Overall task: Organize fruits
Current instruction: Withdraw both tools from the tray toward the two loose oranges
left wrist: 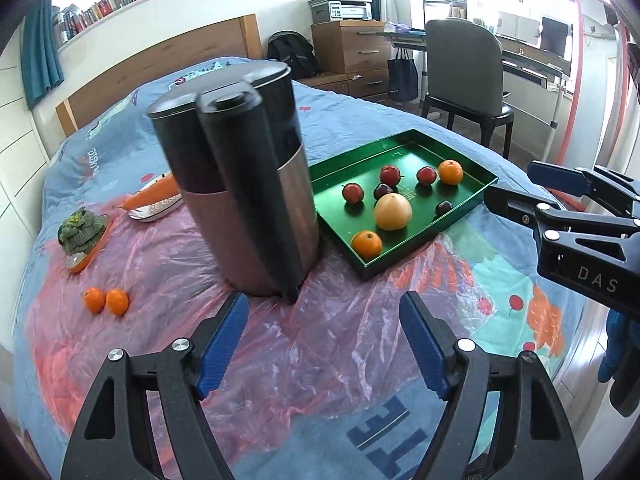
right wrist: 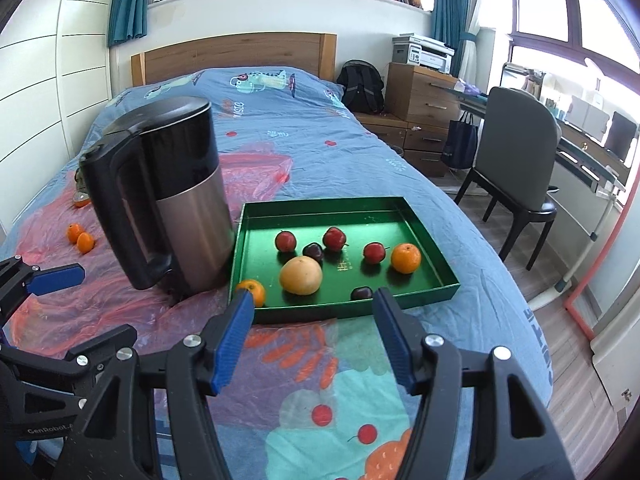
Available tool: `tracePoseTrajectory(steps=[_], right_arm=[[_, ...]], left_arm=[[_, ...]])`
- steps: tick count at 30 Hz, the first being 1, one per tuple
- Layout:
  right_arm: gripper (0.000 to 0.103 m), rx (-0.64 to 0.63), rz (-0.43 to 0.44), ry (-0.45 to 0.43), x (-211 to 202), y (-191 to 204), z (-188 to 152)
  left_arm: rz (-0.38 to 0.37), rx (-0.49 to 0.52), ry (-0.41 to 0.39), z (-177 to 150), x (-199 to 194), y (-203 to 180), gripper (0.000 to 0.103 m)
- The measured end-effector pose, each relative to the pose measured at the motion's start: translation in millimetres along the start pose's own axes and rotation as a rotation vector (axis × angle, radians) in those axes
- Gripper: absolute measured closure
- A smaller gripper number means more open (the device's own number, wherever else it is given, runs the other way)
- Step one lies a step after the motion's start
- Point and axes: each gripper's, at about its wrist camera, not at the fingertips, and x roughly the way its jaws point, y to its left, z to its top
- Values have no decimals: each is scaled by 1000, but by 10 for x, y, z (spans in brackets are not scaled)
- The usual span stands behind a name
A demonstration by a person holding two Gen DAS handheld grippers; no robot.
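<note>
Bed [right wrist: 360, 152] carries green tray [right wrist: 430, 236] holding eight fruits: three red, two dark plums, two oranges, one grapefruit [right wrist: 301, 275]. Two tangerines [left wrist: 106, 301] beside kettle [left wrist: 248, 184]. Left gripper [left wrist: 324, 344], right gripper [right wrist: 314, 334]: fingers released, empty.

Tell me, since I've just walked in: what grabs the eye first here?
The tall black-and-steel kettle stands mid-bed on pink plastic sheeting. Just right of it lies a green tray of red, dark and orange fruit around one big yellow fruit. Two small oranges sit loose, left of the kettle.
</note>
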Motion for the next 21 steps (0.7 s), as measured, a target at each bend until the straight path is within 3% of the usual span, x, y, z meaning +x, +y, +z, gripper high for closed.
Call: tracePoseTrajectory(steps=[21], right_arm=[[13, -55, 154, 20, -295, 1077, -277]], left_arm=[[159, -143, 2, -679, -500, 973, 29]])
